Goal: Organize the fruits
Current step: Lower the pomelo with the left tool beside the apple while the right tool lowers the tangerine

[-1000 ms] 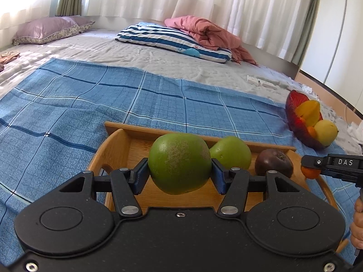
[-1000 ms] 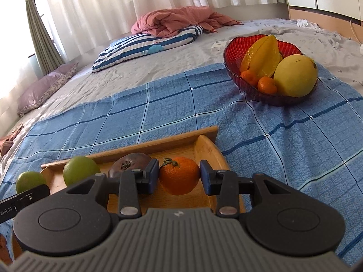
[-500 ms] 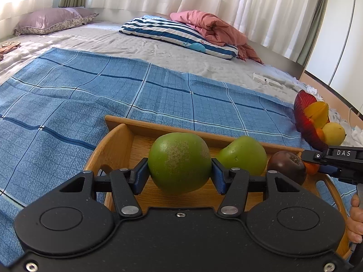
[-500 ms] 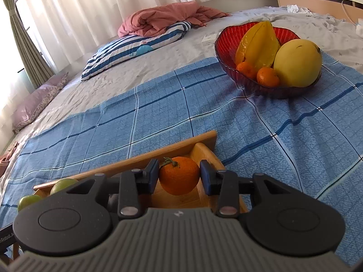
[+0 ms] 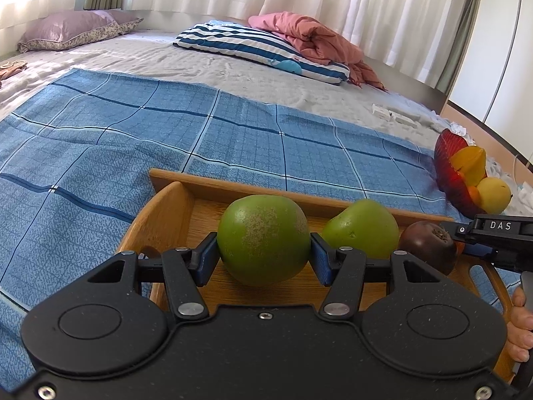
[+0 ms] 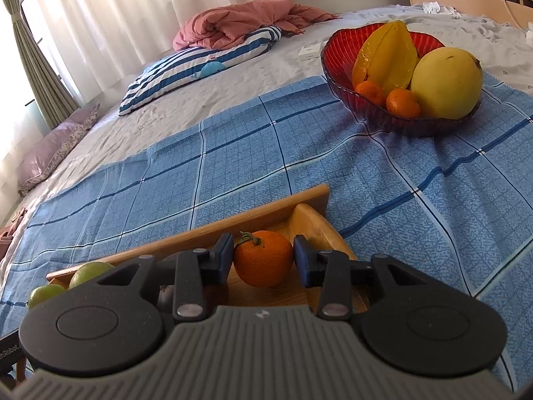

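Bedspread-borne wooden tray: left hand-held gripper pinches firm, heavy green fruit mid-girth; right hand-held gripper pinches light, yielding orange tangerine.

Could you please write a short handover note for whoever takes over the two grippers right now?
Left gripper: shut on the large green fruit, over the left end of the wooden tray.
Right gripper: shut on the small orange, over the tray's right end.
Lying in the tray: a second green fruit and a dark purple fruit.
The red bowl, on the blue checked cloth beyond the tray, holds a starfruit, a large yellow fruit and two small oranges.
Done: both fruits are gripped.
Left: whether they are being set down or picked up cannot be told from this moment; confirm the sorting plan before releasing.
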`<state>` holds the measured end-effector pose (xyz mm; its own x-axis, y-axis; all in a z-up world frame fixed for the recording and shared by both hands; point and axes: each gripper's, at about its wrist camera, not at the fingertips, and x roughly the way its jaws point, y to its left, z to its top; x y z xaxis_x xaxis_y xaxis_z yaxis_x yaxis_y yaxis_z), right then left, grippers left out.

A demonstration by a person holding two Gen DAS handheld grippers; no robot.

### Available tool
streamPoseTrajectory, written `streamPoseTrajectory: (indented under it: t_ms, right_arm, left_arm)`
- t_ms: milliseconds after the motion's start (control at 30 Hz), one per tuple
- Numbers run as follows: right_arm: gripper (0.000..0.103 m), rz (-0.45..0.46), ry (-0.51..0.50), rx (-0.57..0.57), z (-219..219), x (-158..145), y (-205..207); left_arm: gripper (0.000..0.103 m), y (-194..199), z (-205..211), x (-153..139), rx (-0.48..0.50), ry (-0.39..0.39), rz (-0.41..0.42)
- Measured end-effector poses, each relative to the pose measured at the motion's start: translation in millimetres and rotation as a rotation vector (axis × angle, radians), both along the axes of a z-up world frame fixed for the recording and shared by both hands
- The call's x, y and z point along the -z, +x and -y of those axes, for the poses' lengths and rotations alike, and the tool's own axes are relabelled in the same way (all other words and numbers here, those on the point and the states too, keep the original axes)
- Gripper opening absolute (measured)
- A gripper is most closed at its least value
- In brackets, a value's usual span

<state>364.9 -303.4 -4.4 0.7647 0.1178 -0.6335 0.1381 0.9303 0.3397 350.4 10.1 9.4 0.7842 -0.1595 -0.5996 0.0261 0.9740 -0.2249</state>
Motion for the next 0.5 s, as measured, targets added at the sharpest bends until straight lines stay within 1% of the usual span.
streamPoseTrajectory:
  t_ms: [100,233,367,433,467,500]
  right_arm:
    - [0.043,-0.001,-0.006,-0.001,-0.5,0.1,0.6]
    - [0.044,-0.003,-0.01,-0.002,-1.3,-0.1,0.4]
    - [0.046,-0.005,-0.013,-0.006,-1.6,-0.5,0.7]
    - [0.052,-0.005,-0.006,0.0,-1.0,-0.8,-0.1]
    - [0.06,-0.007,-0.005,0.004,-0.9,-1.0,-0.7]
    - [0.061,-0.009,-0.002,0.002,-0.7,-1.1,-1.3]
  left_arm:
    - [0.054,2.1,1.0,1.6,-0.007,-0.009,-0.011]
    - [0.055,3.4,1.9,1.7,-0.001,0.0,-0.012]
    - [0.055,4.3,1.7,1.4,-0.005,-0.004,-0.013]
    - [0.055,4.8,1.6,0.9,-0.008,-0.007,-0.017]
    - [0.055,4.0,1.6,0.0,-0.011,-0.009,-0.015]
    - [0.057,2.0,1.3,-2.1,-0.013,-0.01,-0.004]
